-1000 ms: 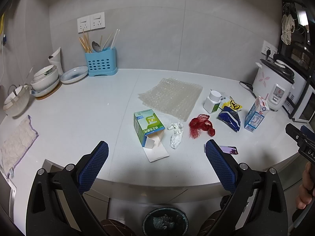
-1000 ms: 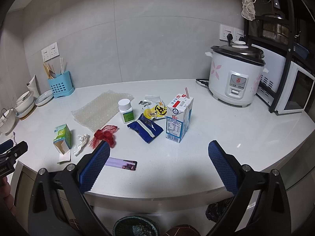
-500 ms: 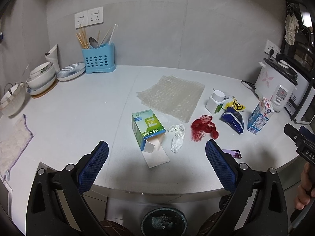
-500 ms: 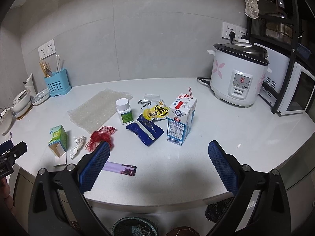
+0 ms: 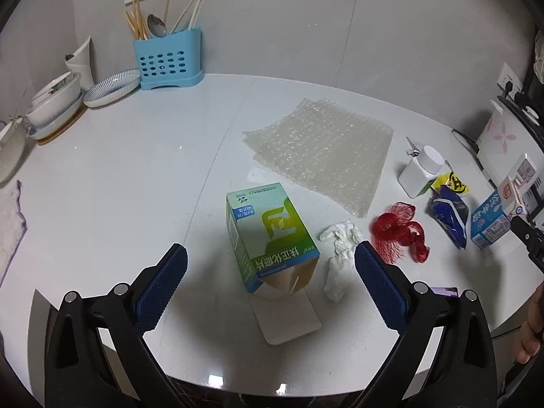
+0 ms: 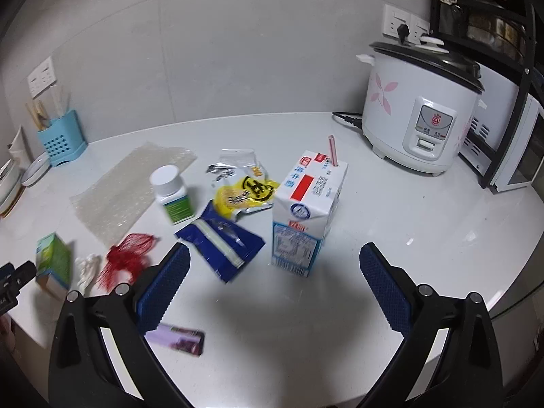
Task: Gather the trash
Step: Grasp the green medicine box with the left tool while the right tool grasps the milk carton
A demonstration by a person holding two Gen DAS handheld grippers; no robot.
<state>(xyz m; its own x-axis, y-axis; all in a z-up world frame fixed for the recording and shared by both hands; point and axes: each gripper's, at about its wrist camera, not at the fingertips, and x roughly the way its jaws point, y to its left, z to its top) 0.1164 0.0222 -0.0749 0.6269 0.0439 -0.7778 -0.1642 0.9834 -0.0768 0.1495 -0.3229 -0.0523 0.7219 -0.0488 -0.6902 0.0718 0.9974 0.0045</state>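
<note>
Trash lies across a white counter (image 5: 136, 176). My left gripper (image 5: 270, 265) is open, its fingers on either side of a green and blue carton box (image 5: 272, 234) with an opened flap. Beside the box lie a crumpled white tissue (image 5: 340, 248), red netting (image 5: 397, 231) and a bubble wrap sheet (image 5: 323, 149). My right gripper (image 6: 272, 272) is open, just in front of an upright milk carton (image 6: 306, 210) with a pink straw. Left of the carton lie a blue wrapper (image 6: 221, 241), a yellow packet (image 6: 244, 190), a white pill bottle (image 6: 171, 193) and a purple wrapper (image 6: 180, 338).
A rice cooker (image 6: 421, 112) and a microwave (image 6: 510, 142) stand at the back right. A blue utensil holder (image 5: 166, 57), stacked bowls (image 5: 51, 105) and a plate (image 5: 112, 86) sit at the back left. A cloth (image 5: 10, 221) lies at the left edge. A hand (image 5: 532, 326) shows at the right.
Both grippers have moved forward and down over the counter. The left now brackets the green box; the right has closed in on the milk carton. The bin below has left view.
</note>
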